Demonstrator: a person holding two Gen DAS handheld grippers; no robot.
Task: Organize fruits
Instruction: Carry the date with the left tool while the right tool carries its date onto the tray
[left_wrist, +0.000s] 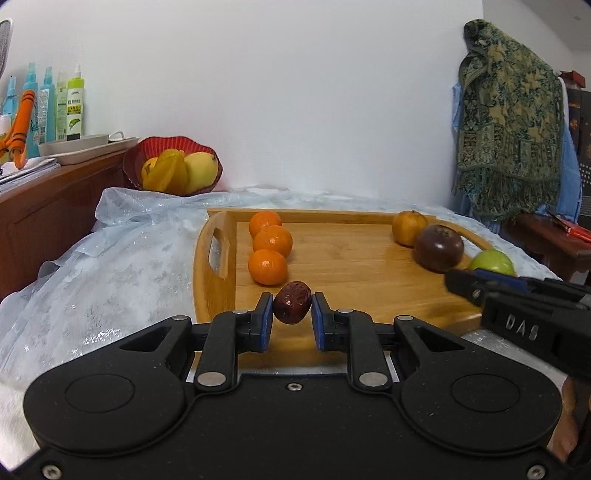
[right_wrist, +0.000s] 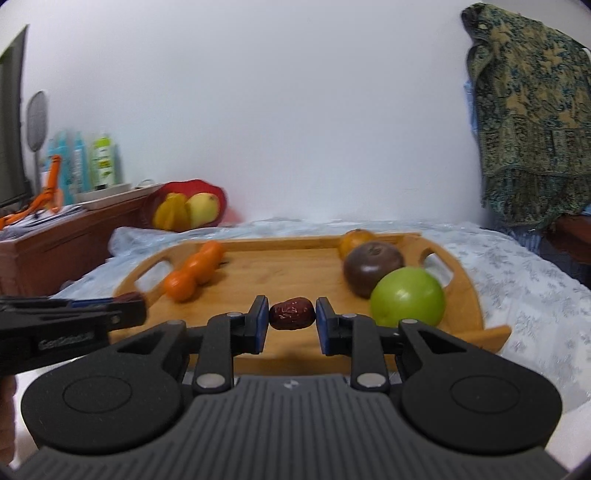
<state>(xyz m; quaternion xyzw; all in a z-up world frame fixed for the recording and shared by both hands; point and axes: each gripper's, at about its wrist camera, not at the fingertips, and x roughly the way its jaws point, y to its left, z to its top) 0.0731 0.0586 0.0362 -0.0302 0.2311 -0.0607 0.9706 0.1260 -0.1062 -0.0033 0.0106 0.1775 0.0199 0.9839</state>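
Note:
A wooden tray (left_wrist: 351, 266) lies on a plastic-covered table. Three small oranges (left_wrist: 272, 240) line its left side. A dull orange fruit (left_wrist: 408, 227), a dark purple fruit (left_wrist: 438, 247) and a green apple (left_wrist: 491, 261) line its right side. My left gripper (left_wrist: 291, 310) is shut on a dark red date (left_wrist: 291, 302) above the tray's near left part. My right gripper (right_wrist: 291, 315) is shut on a second red date (right_wrist: 291, 313) above the tray's near edge, beside the green apple (right_wrist: 408, 297). The right gripper's fingertips (left_wrist: 465, 282) show in the left wrist view.
A red bowl (left_wrist: 173, 164) with yellow fruit sits at the table's back left. A wooden cabinet (left_wrist: 55, 206) with bottles and a dish stands to the left. A patterned cloth (left_wrist: 509, 122) hangs at the right. The plastic sheet (left_wrist: 122, 266) is crinkled.

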